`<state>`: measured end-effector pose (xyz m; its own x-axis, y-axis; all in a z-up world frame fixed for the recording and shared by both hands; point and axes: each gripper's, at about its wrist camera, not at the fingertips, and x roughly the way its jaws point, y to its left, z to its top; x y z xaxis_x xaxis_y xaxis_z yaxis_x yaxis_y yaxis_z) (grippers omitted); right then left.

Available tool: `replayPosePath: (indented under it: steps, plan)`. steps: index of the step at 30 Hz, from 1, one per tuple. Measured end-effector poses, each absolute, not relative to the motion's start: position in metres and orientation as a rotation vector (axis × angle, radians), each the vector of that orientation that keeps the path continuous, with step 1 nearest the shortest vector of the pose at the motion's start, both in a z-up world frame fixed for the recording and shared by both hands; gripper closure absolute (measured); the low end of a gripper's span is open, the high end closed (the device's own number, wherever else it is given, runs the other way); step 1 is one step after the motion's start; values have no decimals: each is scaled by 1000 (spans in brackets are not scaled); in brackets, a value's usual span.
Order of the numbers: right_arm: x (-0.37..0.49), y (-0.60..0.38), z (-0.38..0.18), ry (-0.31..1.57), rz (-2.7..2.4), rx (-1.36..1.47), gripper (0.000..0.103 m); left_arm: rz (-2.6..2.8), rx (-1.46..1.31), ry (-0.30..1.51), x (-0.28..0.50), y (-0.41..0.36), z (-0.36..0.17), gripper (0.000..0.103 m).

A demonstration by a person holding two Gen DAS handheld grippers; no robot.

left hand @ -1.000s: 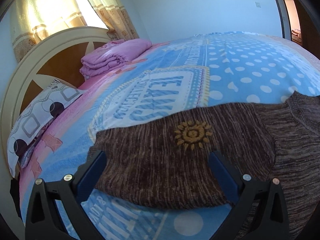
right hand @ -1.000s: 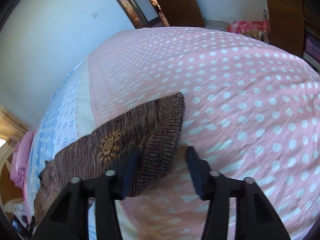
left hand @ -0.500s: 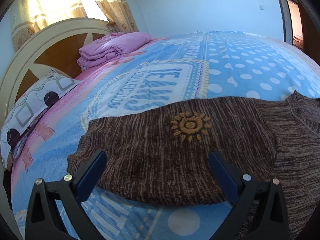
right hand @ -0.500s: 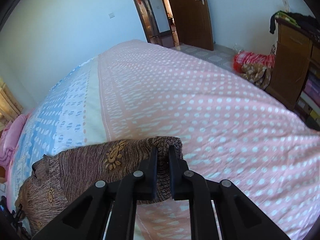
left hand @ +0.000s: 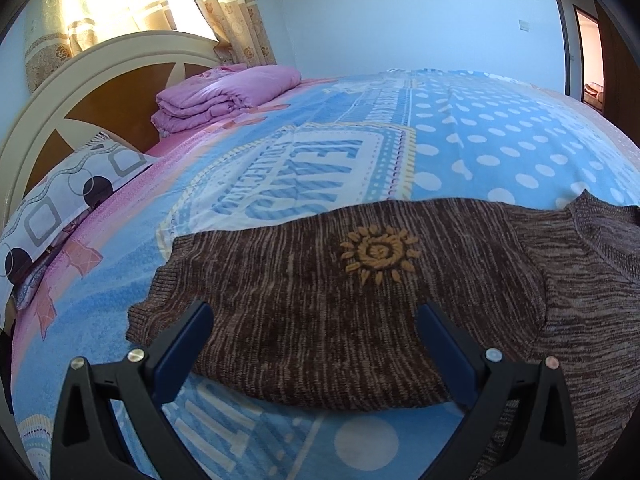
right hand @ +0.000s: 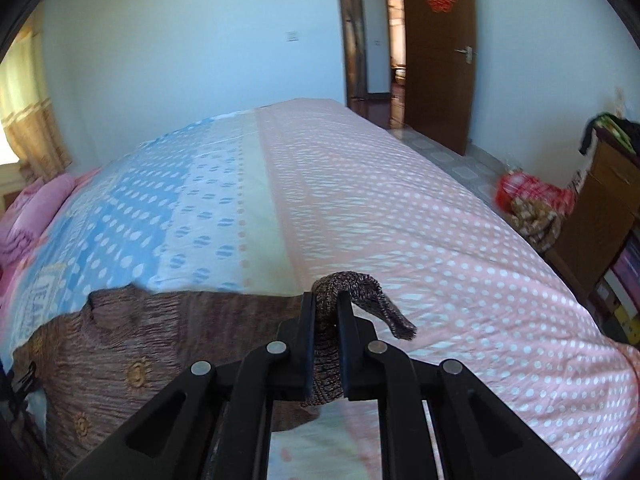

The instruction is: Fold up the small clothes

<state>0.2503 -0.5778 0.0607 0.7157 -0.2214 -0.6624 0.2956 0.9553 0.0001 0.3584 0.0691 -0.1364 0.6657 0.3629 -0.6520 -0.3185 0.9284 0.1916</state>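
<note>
Bedspread (left hand: 500, 148) carries brown sweater (left hand: 320, 312), pink quilt (left hand: 224, 96), pillow (left hand: 60, 200).

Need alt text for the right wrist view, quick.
The right gripper is shut on a sleeve cuff of the brown knit sweater, lifting it above the dotted bedspread. An open door stands beyond.
</note>
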Motion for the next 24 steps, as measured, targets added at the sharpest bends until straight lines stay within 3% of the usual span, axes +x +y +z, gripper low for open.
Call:
replayPosePath:
  steps: [7, 13, 15, 16, 17, 19, 24]
  plan:
    - [276, -485, 51, 739, -125, 8, 94, 340, 114, 793, 364, 58, -145, 0]
    - [303, -424, -1, 768, 44, 81, 93, 298, 83, 834, 368, 62, -149, 0]
    - [311, -417, -24, 810, 125, 166, 75, 277, 78, 835, 367, 61, -149, 0]
    - [311, -416, -34, 841, 134, 188, 45, 267, 82, 836, 366, 60, -148, 0]
    - [305, -418, -37, 845, 138, 203, 34, 255, 91, 837, 365, 59, -147, 0]
    - [286, -431, -41, 831, 157, 223, 34, 248, 116, 829, 359, 56, -142, 5]
    - [225, -495, -42, 801, 19, 172, 33, 155, 152, 807, 335, 32, -115, 7]
